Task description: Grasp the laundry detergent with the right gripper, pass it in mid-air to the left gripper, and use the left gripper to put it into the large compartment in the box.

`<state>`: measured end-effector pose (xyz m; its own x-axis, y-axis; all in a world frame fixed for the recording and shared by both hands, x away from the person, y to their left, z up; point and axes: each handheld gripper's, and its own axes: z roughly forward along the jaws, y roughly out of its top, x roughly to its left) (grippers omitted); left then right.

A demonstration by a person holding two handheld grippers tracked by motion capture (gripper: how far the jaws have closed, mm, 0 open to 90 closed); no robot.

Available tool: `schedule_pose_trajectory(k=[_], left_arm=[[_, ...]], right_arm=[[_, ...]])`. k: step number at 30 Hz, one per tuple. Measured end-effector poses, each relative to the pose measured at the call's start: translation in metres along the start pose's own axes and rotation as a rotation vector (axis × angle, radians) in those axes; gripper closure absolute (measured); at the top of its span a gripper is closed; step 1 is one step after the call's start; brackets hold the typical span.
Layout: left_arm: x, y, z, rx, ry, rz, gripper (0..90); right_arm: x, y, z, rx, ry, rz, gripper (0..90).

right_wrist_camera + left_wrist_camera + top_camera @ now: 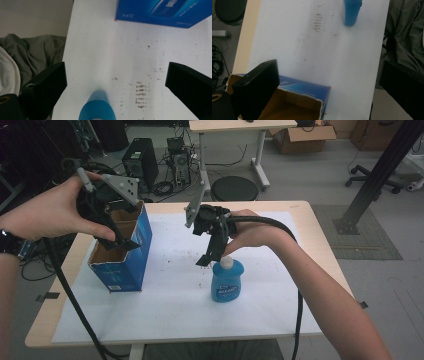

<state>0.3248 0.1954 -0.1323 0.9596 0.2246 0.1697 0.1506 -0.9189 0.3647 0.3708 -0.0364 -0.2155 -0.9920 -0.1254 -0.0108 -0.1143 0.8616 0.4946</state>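
Observation:
An open-topped blue cardboard box (125,265) stands at the left of the white sheet, and its brown inside looks bare. My left gripper (120,242) hangs open over the box's mouth; in the left gripper view one black jaw sits above the box (307,87). A blue bottle (227,282) with a white cap stands upright mid-table. My right gripper (212,255) is open just above the cap and points down. In the right gripper view the bottle (96,107) lies low between the wide-apart jaws of the right gripper (116,68), apart from both.
A white sheet (175,310) covers the wooden table and carries brown smudges (141,95) between box and bottle. Beyond the far edge stand a round black stool (235,188) and computer towers (140,160). A black post (380,175) rises at the right.

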Motion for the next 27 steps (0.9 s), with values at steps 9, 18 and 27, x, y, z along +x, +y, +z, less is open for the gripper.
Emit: schedule_pose_trajectory(k=[9,18,27], left_arm=[[-0.002,0.001,0.004,0.006,-0.004,0.002,3.7],[-0.004,0.002,0.009,0.006,-0.014,-0.004,3.7],[-0.004,0.004,0.017,0.011,-0.025,-0.005,3.7]], right_arm=[[0.003,-0.024,-0.026,-0.148,-0.003,-0.013,2.2],[0.005,-0.066,-0.042,-0.294,-0.003,0.031,1.4],[0.007,-0.097,-0.040,-0.349,0.005,0.053,1.0]])
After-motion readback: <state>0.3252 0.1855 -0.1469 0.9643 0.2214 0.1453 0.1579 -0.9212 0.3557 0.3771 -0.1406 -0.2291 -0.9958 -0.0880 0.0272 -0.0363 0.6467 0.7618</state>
